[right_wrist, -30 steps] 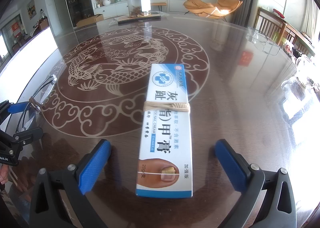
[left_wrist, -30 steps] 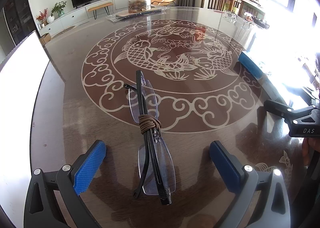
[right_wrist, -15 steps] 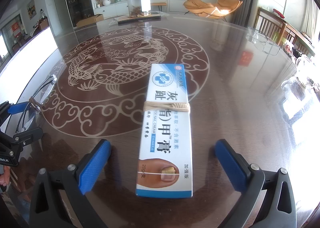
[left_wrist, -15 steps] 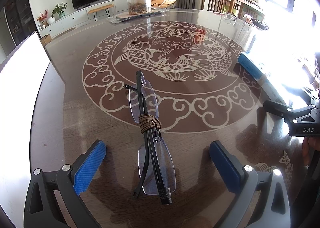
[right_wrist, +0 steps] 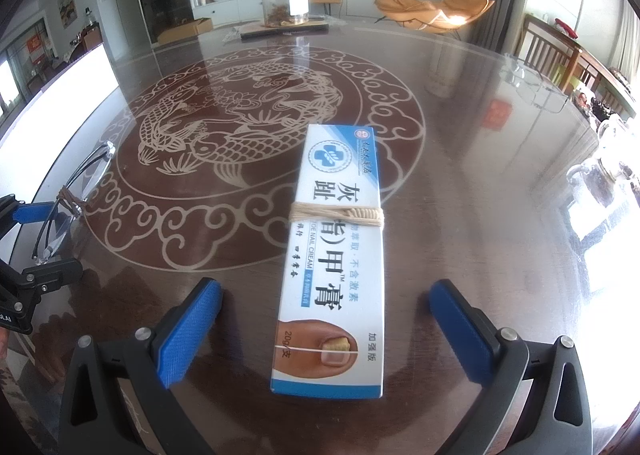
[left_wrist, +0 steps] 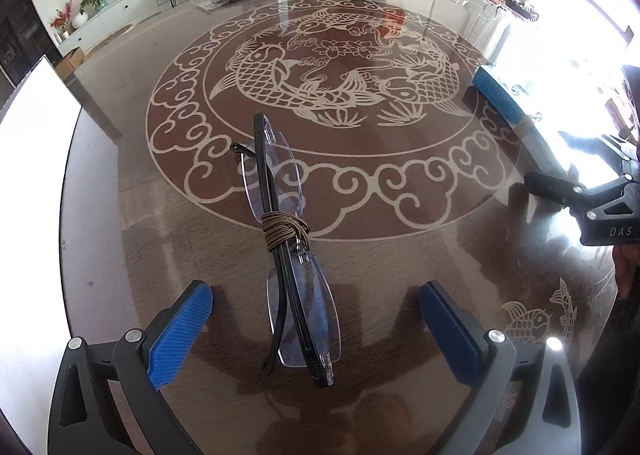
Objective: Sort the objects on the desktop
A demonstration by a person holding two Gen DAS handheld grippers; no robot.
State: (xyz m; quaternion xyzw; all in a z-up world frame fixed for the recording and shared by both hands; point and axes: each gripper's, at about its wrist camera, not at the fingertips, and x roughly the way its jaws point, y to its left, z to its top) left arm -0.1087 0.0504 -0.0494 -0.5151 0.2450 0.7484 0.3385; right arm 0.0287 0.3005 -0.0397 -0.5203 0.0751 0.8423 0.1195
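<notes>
Two items on my table (right_wrist: 460,159), one lined up in front of each tool, neither gripped yet.

Biggest first: the cream box (right_wrist: 332,255) lies flat on the glossy top, long axis running away from my right gripper (right_wrist: 326,319), its near end sitting between the two blue pads. Fingers are spread wide, clear gaps on both sides, holding nothing. It's printed cardboard with string (right_wrist: 336,214) wound round the middle. I'd expect it to be light, fairly stiff along its length, but crushable across the faces if I squeeze hard. Best hold looks like the long side walls near the string, moderate force. The tabletop looks slick, so the box may skate if one pad touches before the other.

Smaller: the glasses (left_wrist: 288,251), folded, lying lengthwise between the pads of my left gripper (left_wrist: 316,319), also wide open and empty. Rimless lenses, thin dark arms, brown cord (left_wrist: 285,229) wrapped at the bridge. I judge them light and fragile, with lenses likely slippery and easy to scratch. I'd close on the cord-wrapped middle, where there's bulk and friction, not on bare lens edges. Gentle squeeze only.

The two items sit well apart, box to the right of the glasses.
</notes>
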